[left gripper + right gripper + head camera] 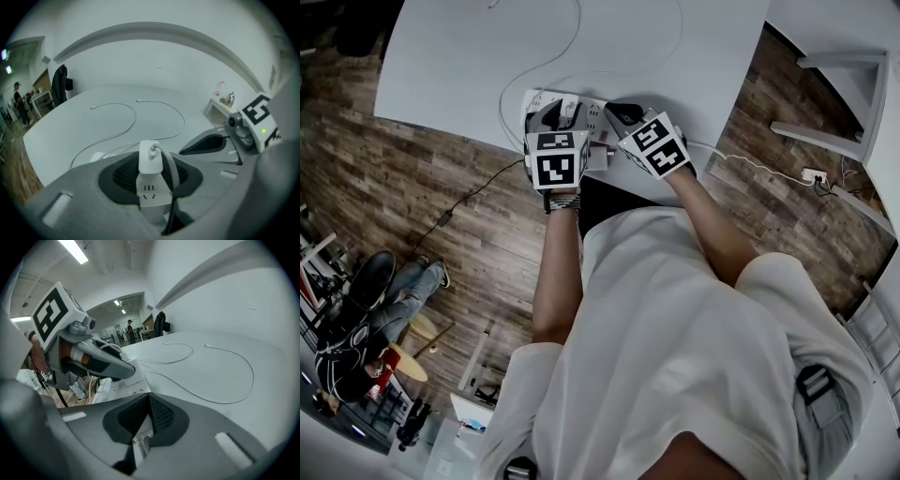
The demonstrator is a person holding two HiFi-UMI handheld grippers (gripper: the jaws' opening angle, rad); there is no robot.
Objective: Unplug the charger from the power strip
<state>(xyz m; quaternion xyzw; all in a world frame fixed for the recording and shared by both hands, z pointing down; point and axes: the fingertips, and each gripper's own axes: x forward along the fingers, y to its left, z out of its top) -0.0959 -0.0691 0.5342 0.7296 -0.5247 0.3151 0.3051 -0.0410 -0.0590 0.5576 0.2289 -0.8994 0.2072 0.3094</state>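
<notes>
Head view looks down on a wood-plank floor [422, 197] and a broad white surface [459, 66], with a seated person [366, 319] off at the lower left. At the surface's near edge lies the white power strip [149, 196], gripped at one end by the right gripper [149, 399], its jaws almost together on it. The left gripper [151, 154] has its jaws narrowed onto the charger [150, 160], plugged upright in the strip. Thin white cables [117, 123] loop beyond

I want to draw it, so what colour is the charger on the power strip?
White. The charger shows best in the left gripper view.
</notes>
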